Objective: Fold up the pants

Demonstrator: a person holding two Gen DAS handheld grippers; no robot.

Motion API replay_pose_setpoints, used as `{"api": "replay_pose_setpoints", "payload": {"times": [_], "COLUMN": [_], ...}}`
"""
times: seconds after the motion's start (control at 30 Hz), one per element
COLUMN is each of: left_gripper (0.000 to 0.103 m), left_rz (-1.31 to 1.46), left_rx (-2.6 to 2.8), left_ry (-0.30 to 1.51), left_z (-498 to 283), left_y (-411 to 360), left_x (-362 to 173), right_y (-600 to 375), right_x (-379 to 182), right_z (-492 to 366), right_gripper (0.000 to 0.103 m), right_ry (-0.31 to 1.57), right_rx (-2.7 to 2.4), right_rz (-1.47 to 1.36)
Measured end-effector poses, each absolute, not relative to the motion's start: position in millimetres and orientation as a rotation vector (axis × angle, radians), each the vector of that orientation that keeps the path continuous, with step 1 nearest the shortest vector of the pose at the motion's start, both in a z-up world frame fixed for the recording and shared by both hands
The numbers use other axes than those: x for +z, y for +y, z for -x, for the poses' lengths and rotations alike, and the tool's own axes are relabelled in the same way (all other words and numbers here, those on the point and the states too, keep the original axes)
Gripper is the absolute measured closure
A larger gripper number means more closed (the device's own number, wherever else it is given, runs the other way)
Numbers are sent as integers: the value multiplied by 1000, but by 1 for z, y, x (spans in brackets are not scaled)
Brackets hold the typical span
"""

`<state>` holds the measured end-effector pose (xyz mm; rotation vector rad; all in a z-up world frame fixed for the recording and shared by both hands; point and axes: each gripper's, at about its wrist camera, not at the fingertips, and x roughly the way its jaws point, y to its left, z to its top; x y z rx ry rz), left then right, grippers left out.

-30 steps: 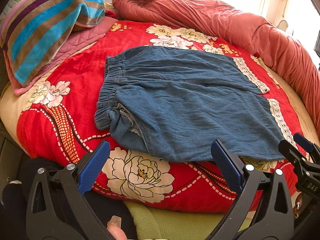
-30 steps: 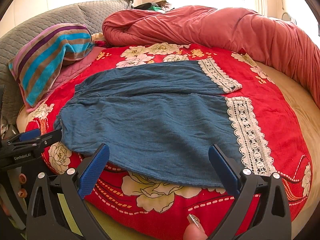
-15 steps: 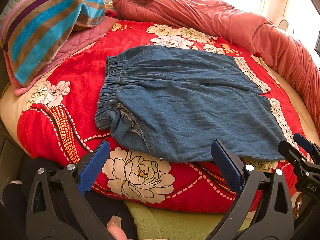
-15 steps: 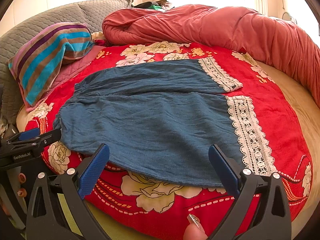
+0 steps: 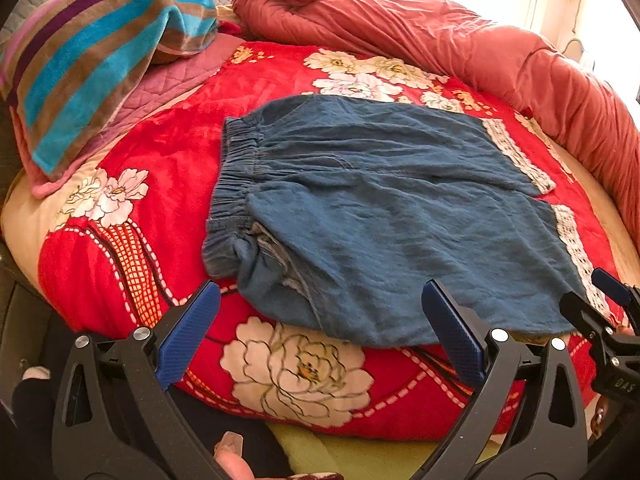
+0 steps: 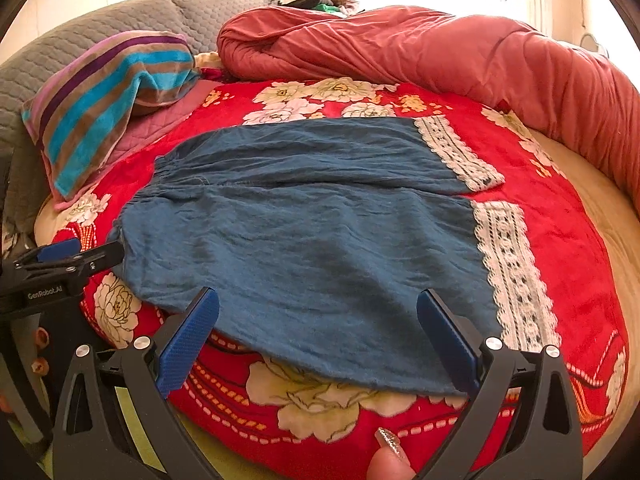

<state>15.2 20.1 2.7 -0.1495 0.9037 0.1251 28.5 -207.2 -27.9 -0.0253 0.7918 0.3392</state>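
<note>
**Both grippers poised at the near edge of the pants**

The pants [image 5: 384, 216] lie spread flat on the red blanket [image 5: 160, 184], waistband to the left, lace cuffs to the right. The left gripper [image 5: 320, 336] and right gripper [image 6: 318, 332] hover just short of the near edge, each with its fingers spread wide and nothing between them.

The step in hand looks like the first grasp for a lengthwise fold. To do it well, each gripper should pinch both layers of the near leg, one close to the waistband and one close to the cuff, so the edge lifts as a straight line. Carrying it over evenly onto the far leg would keep the cuffs matched.

The left view shows the gathered waistband [image 5: 232, 200] and a bunched, turned-over patch at the near corner, which may want smoothing; the right view hides this behind the other gripper. The right view shows both lace cuffs [image 6: 516, 268] in full, and the grey headboard [image 6: 120, 28] behind the striped towel [image 6: 108, 96].
</note>
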Motion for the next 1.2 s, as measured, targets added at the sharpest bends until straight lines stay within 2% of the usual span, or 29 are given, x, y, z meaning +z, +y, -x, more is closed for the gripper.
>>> {"api": "replay_pose_setpoints", "payload": {"times": [0.37,0.8,1.2], "left_gripper": [9,9,9], "left_rz": [185,247,227], "left_rx": [206,253,209], "left_ry": [917,998,1069], "left_z": [-54,-142,-216], "left_y": [67,144,173], "left_x": [-2,-17,-50], "right_y": [-173,-102,-28], "right_x": [-17,-17,-45], "right_z": [-94,-208,-301], "right_gripper": [4,4,4], "right_ry": [797,823,836], "right_rx": [411,486,594], "right_rz": [89,265,504]}}
